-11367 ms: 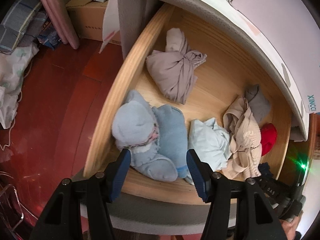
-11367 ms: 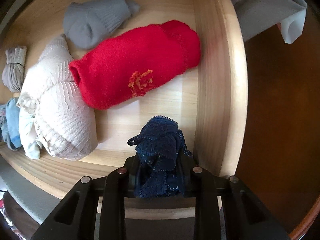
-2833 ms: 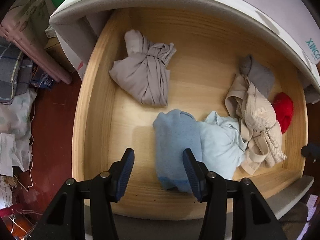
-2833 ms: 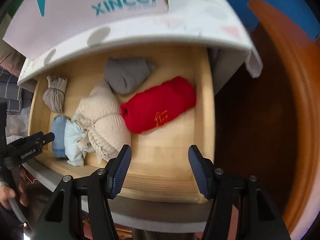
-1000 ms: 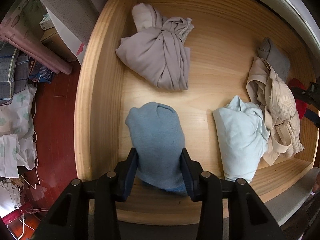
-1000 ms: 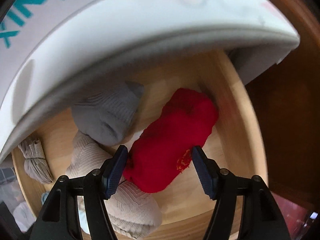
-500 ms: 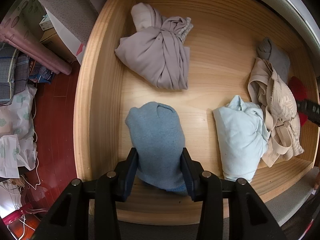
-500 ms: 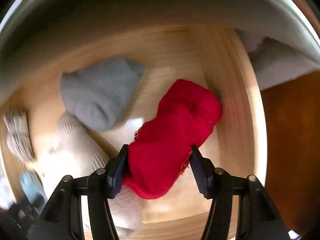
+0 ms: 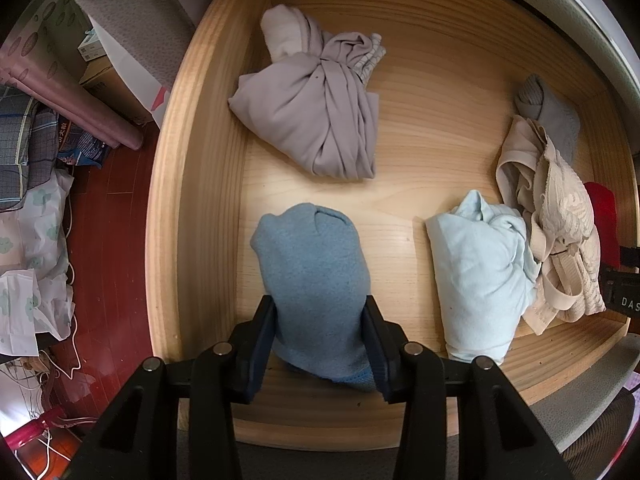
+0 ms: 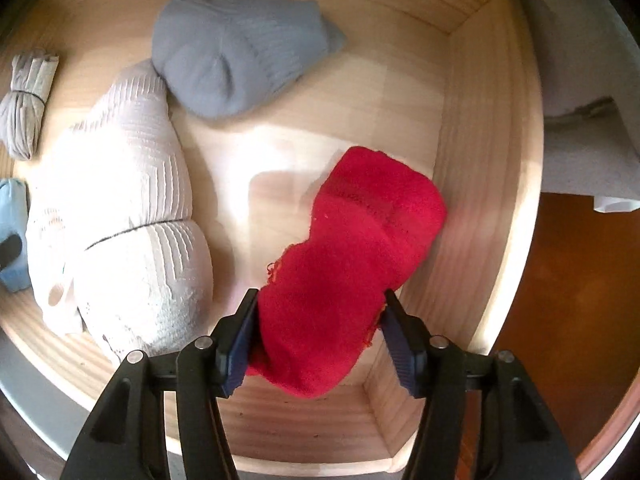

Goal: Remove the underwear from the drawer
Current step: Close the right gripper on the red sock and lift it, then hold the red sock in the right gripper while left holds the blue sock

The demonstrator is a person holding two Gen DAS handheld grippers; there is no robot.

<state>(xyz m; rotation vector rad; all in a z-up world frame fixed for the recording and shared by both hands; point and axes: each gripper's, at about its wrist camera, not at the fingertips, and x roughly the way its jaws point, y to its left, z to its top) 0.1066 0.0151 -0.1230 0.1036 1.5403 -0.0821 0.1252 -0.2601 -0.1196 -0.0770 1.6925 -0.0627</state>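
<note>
Down in the wooden drawer point(image 9: 192, 184), the left gripper point(image 9: 320, 344) has its jaws pressed in on a blue bundle point(image 9: 316, 280) near the front edge, at about 6 o'clock. A taupe knotted bundle point(image 9: 320, 120) lies at 12 o'clock, a pale blue one point(image 9: 480, 272) at 3 o'clock beside a beige bra point(image 9: 560, 240). The right gripper point(image 10: 320, 340) is clamped on a red bundle point(image 10: 344, 272) against the drawer's right wall, with a grey bundle point(image 10: 236, 60) at 11 o'clock.

Bare drawer floor point(image 9: 432, 168) lies open between taupe bundle point(image 9: 316, 120) and beige bundle point(image 9: 560, 216).
</note>
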